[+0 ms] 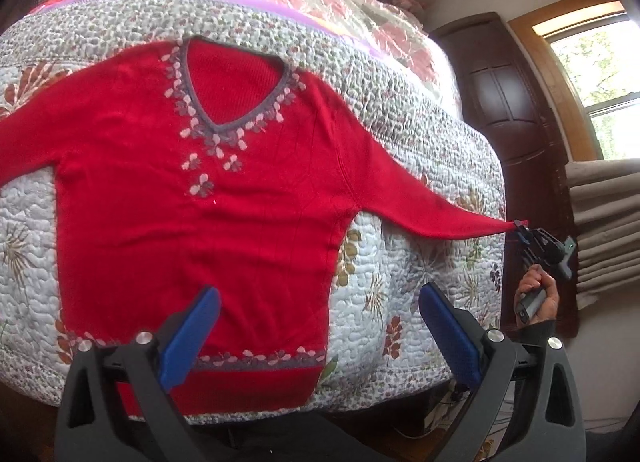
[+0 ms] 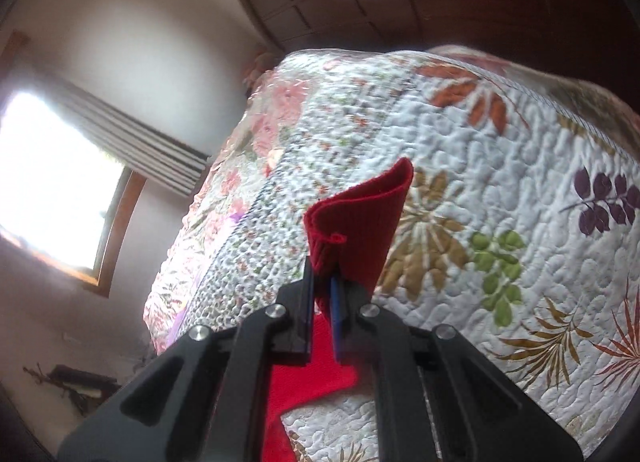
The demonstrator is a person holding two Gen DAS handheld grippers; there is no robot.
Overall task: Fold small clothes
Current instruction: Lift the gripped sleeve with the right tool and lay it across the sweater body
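- While our right claw [image 2: 322, 282] pinches the sleeve cuff [image 2: 356, 218], it could slip out if we tug.
- Our left claw [image 1: 316, 326] hangs released above the hem.
- We see the red sweater [image 1: 192, 190] flat, face-up on the bed [image 1: 420, 134], V-neck flower-trimmed.

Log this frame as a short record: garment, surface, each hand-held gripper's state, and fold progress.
garment: red sweater, V-neck, lying flat, front up
surface: quilted floral bedspread
left hand-held gripper: open, above the sweater's hem, holding nothing
right hand-held gripper: shut on the sleeve cuff, sleeve pulled out to the side
hand: grips the right tool's handle
fold progress: no fold made yet; body and the other sleeve spread out
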